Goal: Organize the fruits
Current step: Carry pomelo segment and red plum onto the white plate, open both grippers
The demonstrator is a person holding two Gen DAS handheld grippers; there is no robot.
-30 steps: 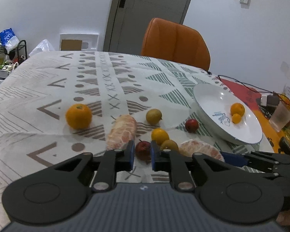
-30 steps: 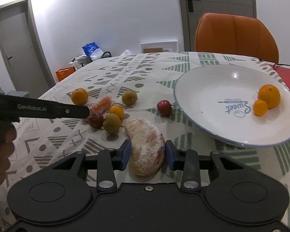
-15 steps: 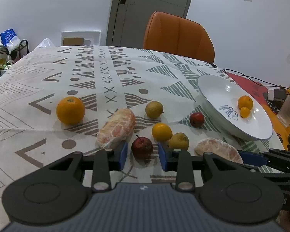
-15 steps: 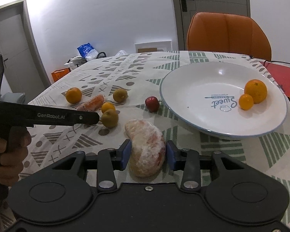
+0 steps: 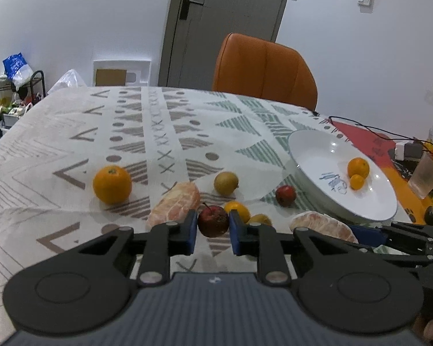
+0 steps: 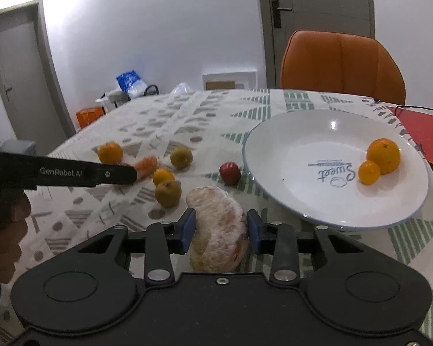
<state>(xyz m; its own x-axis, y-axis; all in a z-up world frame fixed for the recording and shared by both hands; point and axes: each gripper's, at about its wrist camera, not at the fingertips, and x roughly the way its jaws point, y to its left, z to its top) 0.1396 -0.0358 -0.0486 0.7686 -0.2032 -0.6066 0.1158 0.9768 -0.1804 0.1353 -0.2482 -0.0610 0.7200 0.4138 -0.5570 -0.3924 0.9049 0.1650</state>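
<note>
1. White walls [image 5: 72, 14] enclose the room; a grey door [image 5: 225, 23] stands at the far side.
2. An orange chair [image 5: 264, 70] sits at the desk's far edge.
3. The desk [image 5: 158, 132] wears a patterned cloth.
4. Far left, a dark rack [image 5: 20, 92] holds bags.
5. A second grey door [image 6: 20, 69] stands in the left wall.

Right tool [image 6: 218, 230]: blue pads pressed against both sides of a wrapped peeled pomelo piece [image 6: 217, 227]. White plate [image 6: 274, 178] to the right on the patterned surface [image 6: 216, 109], holding a large orange [image 6: 383, 155] touching a small orange [image 6: 369, 172]. Red apple [image 6: 230, 172] just left of plate rim. Left tool [image 6: 72, 171] reaches in from the left, near a brownish-green fruit [image 6: 167, 192].
</note>
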